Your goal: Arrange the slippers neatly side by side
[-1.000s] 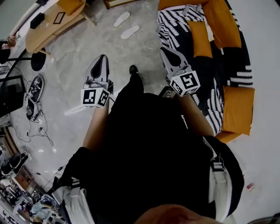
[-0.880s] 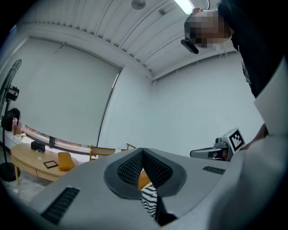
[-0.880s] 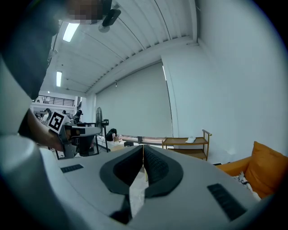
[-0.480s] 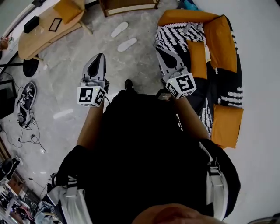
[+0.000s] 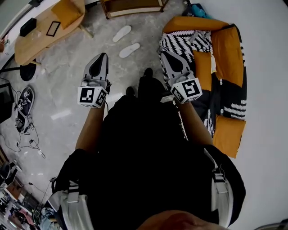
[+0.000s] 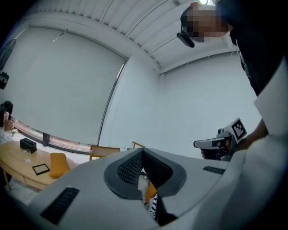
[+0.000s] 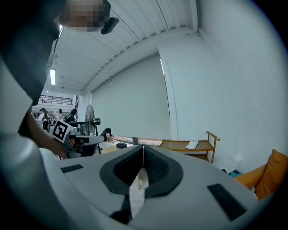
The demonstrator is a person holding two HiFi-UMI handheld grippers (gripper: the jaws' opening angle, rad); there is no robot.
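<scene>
Two white slippers lie apart on the grey floor ahead, one [image 5: 122, 33] farther off and the other [image 5: 129, 50] nearer, both angled the same way. My left gripper [image 5: 104, 55] is held level above the floor, just left of the nearer slipper, shut and with nothing in it. To the right of the slippers, beside the sofa edge, my right gripper [image 5: 163, 53] is shut and empty too. In the left gripper view the pads [image 6: 130, 168] meet at the tip, with the right gripper [image 6: 215, 143] off to the side. The right gripper view shows its pads [image 7: 155, 167] closed together.
An orange sofa [image 5: 225, 40] with a black-and-white throw [image 5: 180, 42] stands at the right. A wooden table [image 5: 38, 38] is at upper left, a low wooden rack [image 5: 130, 6] behind the slippers. Cables and shoes [image 5: 22, 103] lie at the left. My foot [image 5: 146, 74] is forward.
I have walked forward: the slippers now sit nearer to the gripper tips, and the sofa has swung left in view. Both grippers stayed shut and travelled along with me.
</scene>
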